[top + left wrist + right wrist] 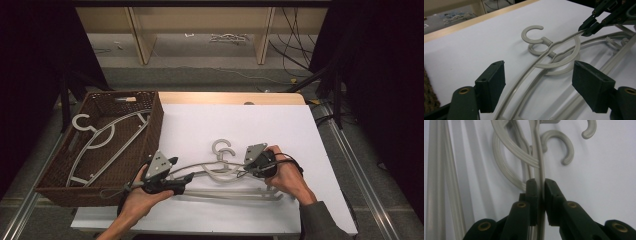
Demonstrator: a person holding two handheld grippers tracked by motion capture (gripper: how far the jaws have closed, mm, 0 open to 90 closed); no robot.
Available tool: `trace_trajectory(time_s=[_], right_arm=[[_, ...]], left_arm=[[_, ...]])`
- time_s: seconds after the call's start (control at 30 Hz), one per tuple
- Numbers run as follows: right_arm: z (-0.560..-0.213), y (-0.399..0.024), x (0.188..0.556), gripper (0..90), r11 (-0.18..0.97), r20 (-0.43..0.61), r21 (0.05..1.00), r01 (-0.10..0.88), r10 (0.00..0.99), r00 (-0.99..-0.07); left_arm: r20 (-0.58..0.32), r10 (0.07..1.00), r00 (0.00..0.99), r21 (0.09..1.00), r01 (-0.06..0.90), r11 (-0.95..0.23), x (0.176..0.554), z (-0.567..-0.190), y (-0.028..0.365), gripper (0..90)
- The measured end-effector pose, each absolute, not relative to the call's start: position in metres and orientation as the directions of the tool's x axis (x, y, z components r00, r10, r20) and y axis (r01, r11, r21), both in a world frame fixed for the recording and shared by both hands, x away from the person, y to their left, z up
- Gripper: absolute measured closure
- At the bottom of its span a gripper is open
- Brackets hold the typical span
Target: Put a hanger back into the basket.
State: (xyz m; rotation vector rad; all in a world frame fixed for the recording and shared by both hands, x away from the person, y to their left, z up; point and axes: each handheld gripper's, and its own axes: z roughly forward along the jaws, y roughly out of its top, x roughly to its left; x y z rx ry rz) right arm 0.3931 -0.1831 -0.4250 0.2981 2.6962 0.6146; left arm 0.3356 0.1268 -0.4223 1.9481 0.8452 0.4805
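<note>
Grey plastic hangers, two stacked on the white desk (pixel 300 130), hooks toward the far edge, just right of the woven basket (pixel 152 125), which already holds more hangers (pixel 105 140). The right gripper (pixel 248 169) has its fingers (pixel 531 195) clamped on the top hanger (pixel 220 167) at the shoulder rod, close beside the hook. The left gripper (pixel 185 181), nearer the basket, has its fingers (pixel 491 86) apart, straddling the same hanger's other shoulder w/o pressing it.

Judged step: get a second hold, then lift the top hanger free & carry it to the basket. To do it well: bring the left fingers down so only the upper rod sits between them, not the lower hanger (pixel 564 72), whose rod runs just beneath. Close squarely across the rod. The two hook loops overlap, so a snag looks likely; raise the basket-side end first & keep it level w/ the right hold. If the lower hanger rises too, stop and shake loose.
</note>
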Motion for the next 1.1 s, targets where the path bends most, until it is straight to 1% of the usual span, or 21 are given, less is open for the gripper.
trace_trajectory(time_s=[0.17, 0.2, 0.33, 0.4, 0.5, 0.57, 0.6, 0.67, 0.7, 0.73, 0.77, 0.83, 0.93, 1.1], right_arm=[[-0.421, -0.181, 0.389, 82.5, 0.883, -0.316, 0.458, 0.102, 0.269, -0.91], [-0.42, -0.181, 0.389, 82.4, 0.882, -0.327, 0.463, 0.089, 0.263, -0.908], [-0.414, -0.182, 0.386, 82.4, 0.88, -0.338, 0.468, 0.076, 0.258, -0.905], [-0.412, -0.182, 0.384, 82.4, 0.877, -0.342, 0.474, 0.073, 0.26, -0.903], [-0.407, -0.183, 0.382, 82.4, 0.879, -0.362, 0.473, 0.057, 0.253, -0.897], [-0.403, -0.184, 0.381, 82.3, 0.884, -0.372, 0.466, 0.037, 0.234, -0.898], [-0.402, -0.183, 0.38, 82.3, 0.878, -0.362, 0.476, 0.047, 0.245, -0.9], [-0.399, -0.183, 0.379, 82.3, 0.883, -0.372, 0.468, 0.025, 0.223, -0.901], [-0.399, -0.182, 0.378, 82.3, 0.877, -0.378, 0.479, 0.028, 0.236, -0.895], [-0.397, -0.182, 0.378, 82.3, 0.881, -0.375, 0.473, 0.02, 0.222, -0.9], [-0.397, -0.182, 0.378, 82.3, 0.883, -0.379, 0.47, 0.014, 0.216, -0.9], [-0.396, -0.181, 0.376, 82.3, 0.878, -0.382, 0.478, 0.018, 0.226, -0.896], [-0.395, -0.182, 0.376, 82.3, 0.88, -0.399, 0.475, 0.0, 0.215, -0.892], [-0.391, -0.182, 0.375, 82.3, 0.879, -0.393, 0.477, -0.01, 0.203, -0.897]], left_arm=[[-0.008, 0.706, 0.708, 0.832, 0.397, -0.388, 0.355, -0.421, 0.108, 29.3], [-0.014, 0.707, 0.707, 0.831, 0.403, -0.385, 0.358, -0.422, 0.103, 29.5], [-0.009, 0.684, 0.729, 0.815, 0.402, -0.417, 0.368, -0.422, 0.094, 30.8], [-0.01, 0.682, 0.731, 0.813, 0.403, -0.42, 0.371, -0.423, 0.091, 34.1], [-0.014, 0.67, 0.742, 0.807, 0.404, -0.43, 0.375, -0.425, 0.088, 34.8], [-0.011, 0.663, 0.748, 0.803, 0.402, -0.44, 0.376, -0.426, 0.086, 36.8], [-0.016, 0.663, 0.748, 0.8, 0.408, -0.441, 0.377, -0.426, 0.085, 37.3], [-0.02, 0.648, 0.762, 0.801, 0.4, -0.445, 0.379, -0.426, 0.083, 39.6], [-0.023, 0.647, 0.762, 0.8, 0.402, -0.446, 0.379, -0.426, 0.082, 40.2], [-0.009, 0.643, 0.766, 0.795, 0.396, -0.46, 0.38, -0.426, 0.081, 41.0], [-0.016, 0.638, 0.77, 0.795, 0.396, -0.459, 0.382, -0.427, 0.079, 41.7], [-0.015, 0.627, 0.779, 0.792, 0.393, -0.468, 0.383, -0.427, 0.077, 43.6], [-0.017, 0.624, 0.781, 0.791, 0.392, -0.47, 0.385, -0.427, 0.075, 45.7], [-0.015, 0.599, 0.801, 0.78, 0.384, -0.494, 0.387, -0.428, 0.07, 49.4]])
